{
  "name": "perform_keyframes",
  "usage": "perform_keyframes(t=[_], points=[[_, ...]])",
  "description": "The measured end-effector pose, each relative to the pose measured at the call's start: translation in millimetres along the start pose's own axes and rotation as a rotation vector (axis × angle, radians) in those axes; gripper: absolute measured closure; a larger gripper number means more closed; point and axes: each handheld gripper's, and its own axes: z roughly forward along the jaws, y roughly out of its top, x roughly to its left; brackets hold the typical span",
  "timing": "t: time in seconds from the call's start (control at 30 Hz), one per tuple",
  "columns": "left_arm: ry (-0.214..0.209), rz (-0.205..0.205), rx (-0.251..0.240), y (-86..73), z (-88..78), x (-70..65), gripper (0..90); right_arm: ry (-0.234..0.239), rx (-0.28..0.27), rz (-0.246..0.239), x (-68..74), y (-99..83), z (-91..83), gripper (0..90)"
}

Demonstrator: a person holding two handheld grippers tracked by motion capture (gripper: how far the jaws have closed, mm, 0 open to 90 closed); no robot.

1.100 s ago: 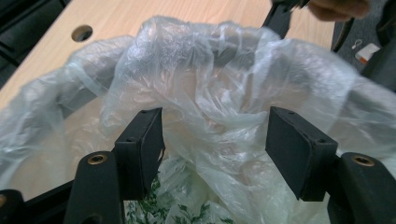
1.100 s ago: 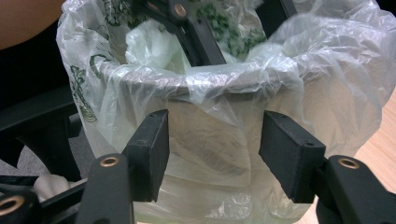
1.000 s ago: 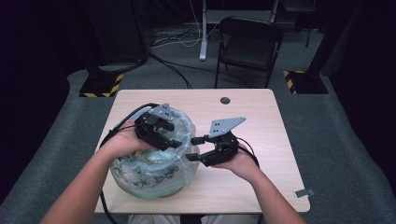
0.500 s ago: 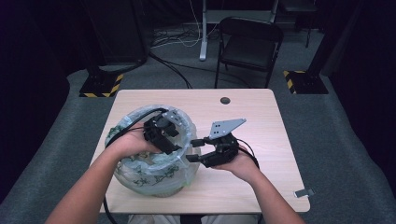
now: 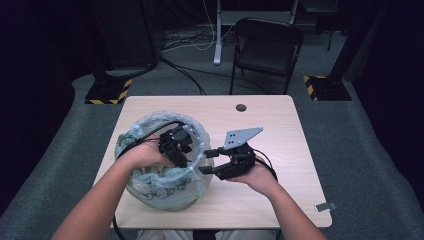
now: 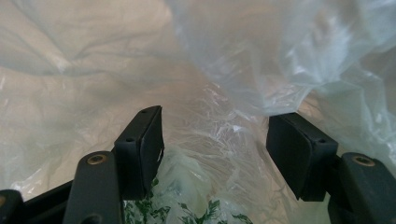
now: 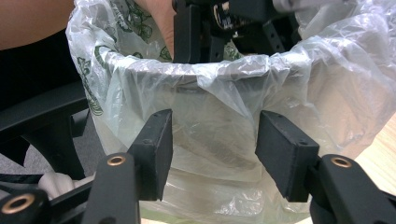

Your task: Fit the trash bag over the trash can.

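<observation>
A round bin (image 5: 165,192) lined with a clear plastic bag (image 5: 150,182) printed with green leaves stands near the front left corner of the tabletop (image 5: 280,125), just in from the front edge. The bag's mouth is folded out over the bin's rim and its loose film bulges round the sides.

The left gripper (image 5: 177,150) is down inside the mouth of the bag, the hand behind it resting over the rim on the left side. Its jaws stand well apart, having just been closing a little, with crumpled film lying between and beyond them but neither pad pressing on it.

The right gripper (image 5: 212,160) sits just beside the bin on its right, level with the rim, pointing at the bag's outer wall. Its jaws are apart too, framing the folded edge of the liner without touching it.

A small dark round cap (image 5: 241,107) lies near the back edge of the tabletop, well apart from the bin
</observation>
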Motion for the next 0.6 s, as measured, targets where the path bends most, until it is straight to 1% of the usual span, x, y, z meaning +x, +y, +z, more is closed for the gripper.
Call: perform_keyframes(t=[0.03,0.17,0.23,0.3,0.33,0.37,0.4,0.43,0.53,0.6], points=[[-0.005,-0.008,0.009,-0.4,1.4,0.2,36.1,-0.001,0.000,0.000,0.0,0.0,0.1,44.9],[-0.014,-0.009,0.044,-1.1,6.2,0.6,36.1,0.000,0.003,-0.002,0.6,0.4,-0.1,44.9],[-0.013,-0.006,0.051,-1.3,7.0,0.6,36.4,-0.002,0.004,-0.005,1.1,0.5,-0.2,44.8],[-0.012,-0.013,0.051,-1.3,7.2,0.5,36.3,-0.002,0.005,-0.005,1.3,0.5,-0.2,44.8],[-0.006,-0.007,0.054,-1.0,6.6,0.5,36.3,-0.002,0.006,-0.006,1.5,0.4,-0.1,44.7],[0.016,0.009,0.052,-0.3,4.6,-0.4,36.7,-0.003,0.006,-0.005,1.6,0.4,-0.1,44.7],[0.042,0.032,0.045,0.7,0.4,-2.0,38.7,-0.003,0.007,-0.005,1.7,0.4,-0.1,44.7],[0.059,0.050,0.025,1.5,-5.7,-3.3,39.7,-0.004,0.008,-0.006,1.9,0.4,-0.2,44.6],[0.067,0.064,-0.039,1.7,-32.3,-5.8,38.8,-0.006,0.008,-0.009,2.0,0.3,-1.1,44.5],[0.087,0.078,-0.060,-0.7,-51.5,-7.2,39.7,-0.008,0.004,-0.007,1.8,0.2,-1.9,44.4]])
